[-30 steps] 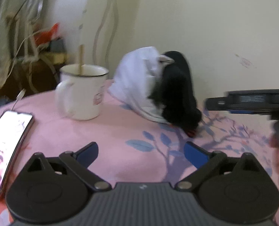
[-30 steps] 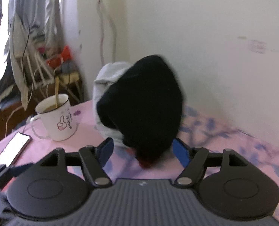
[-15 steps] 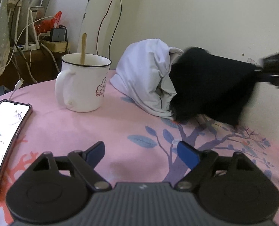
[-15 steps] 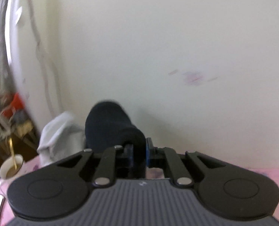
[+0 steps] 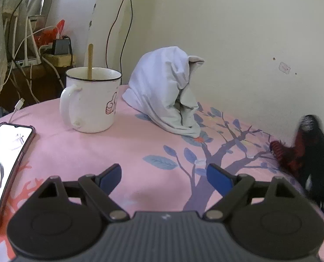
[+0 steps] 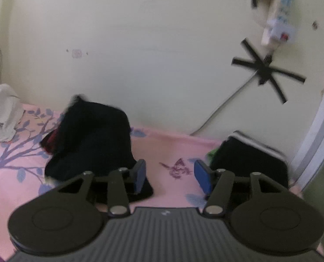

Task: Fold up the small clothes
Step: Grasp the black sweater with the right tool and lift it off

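Observation:
A crumpled black garment with red trim (image 6: 92, 139) lies in a heap on the pink tree-print cloth (image 6: 20, 174), just left of my right gripper (image 6: 167, 175), which is open and empty beside it. The same garment shows at the right edge of the left wrist view (image 5: 310, 159). A crumpled white garment (image 5: 168, 91) stands in a heap by the wall; it also shows in the right wrist view (image 6: 2, 113). My left gripper (image 5: 164, 178) is open and empty, low over the cloth (image 5: 140, 152), well short of the white garment.
A white mug (image 5: 92, 102) with a wooden stick stands left of the white garment. A lit phone (image 5: 2, 161) lies at the left edge. A dark folded stack (image 6: 249, 159) sits at the right by the wall. Cables and clutter lie beyond the far left edge.
My right gripper pulled the black garment off the white one, carried it right and let it go; its jaws went from shut to open. The left gripper barely moved.

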{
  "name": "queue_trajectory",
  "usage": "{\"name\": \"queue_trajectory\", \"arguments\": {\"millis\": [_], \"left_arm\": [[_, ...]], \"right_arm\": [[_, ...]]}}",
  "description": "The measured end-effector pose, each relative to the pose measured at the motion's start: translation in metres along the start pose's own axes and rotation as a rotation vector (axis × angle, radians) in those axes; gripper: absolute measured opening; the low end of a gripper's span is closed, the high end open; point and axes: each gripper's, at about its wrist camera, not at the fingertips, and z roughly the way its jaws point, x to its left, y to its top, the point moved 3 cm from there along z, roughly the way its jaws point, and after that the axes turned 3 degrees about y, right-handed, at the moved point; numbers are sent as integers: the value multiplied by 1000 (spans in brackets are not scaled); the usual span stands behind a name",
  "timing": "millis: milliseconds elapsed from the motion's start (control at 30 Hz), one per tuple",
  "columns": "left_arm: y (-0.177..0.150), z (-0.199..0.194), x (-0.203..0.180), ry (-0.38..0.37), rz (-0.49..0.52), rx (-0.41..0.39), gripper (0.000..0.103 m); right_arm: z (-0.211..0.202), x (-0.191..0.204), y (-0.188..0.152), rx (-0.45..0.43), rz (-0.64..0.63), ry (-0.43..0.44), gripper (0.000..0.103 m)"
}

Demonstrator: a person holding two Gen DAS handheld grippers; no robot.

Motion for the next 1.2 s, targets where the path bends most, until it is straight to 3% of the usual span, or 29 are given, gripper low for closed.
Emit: {"name": "queue_trajectory", "arguments": {"millis": [67,200,300,400,467,500,533,567,667,767,833,867,900,933,1000,1100,1200], "left_arm": [[-1,-1,-3,8,17,-5,88],[-2,-4,-7,28,43,-29,88],[-1,-4,-7,30,44,-37,89],[-1,-2,-9,27,47,-34,89],[-1,-3,-8,22,48,-37,89],[-1,-3,-8,21,48,-37,89],[-1,-2,-8,20,47,-35,89],[-1,-2,-7,17,45,-33,89],[-1,-2,-6,9,40,-27,89],[-1,-2,-6,7,40,-22,89],[-1,-2,-7,7,44,-20,89],[-1,-2,-8,7,48,-22,89],[-2,-3,-9,8,52,-25,89],[-2,-3,-9,11,55,-26,89],[-2,-2,-9,13,54,-25,89],[-1,-1,-7,15,40,-22,89],[-2,-2,-8,12,45,-24,89]], "right_arm": [[-14,10,6,-44,-58,44,57],[-9,70,15,-78,-187,219,59],[27,111,19,-42,-226,308,60],[82,139,14,69,-217,335,61],[116,150,5,135,-245,285,56],[125,153,0,156,-249,262,36],[133,147,-1,170,-233,250,0],[134,137,5,164,-187,253,0],[100,80,42,-8,-51,151,0],[64,6,70,-123,20,-86,0],[51,-17,76,-134,6,-167,0],[45,-19,75,-127,9,-138,35],[42,-13,73,-109,0,-82,52],[39,0,68,-107,-23,-53,79],[37,37,53,-108,-133,64,78],[50,102,18,-30,-291,225,77],[74,152,-18,58,-462,279,76]]}}
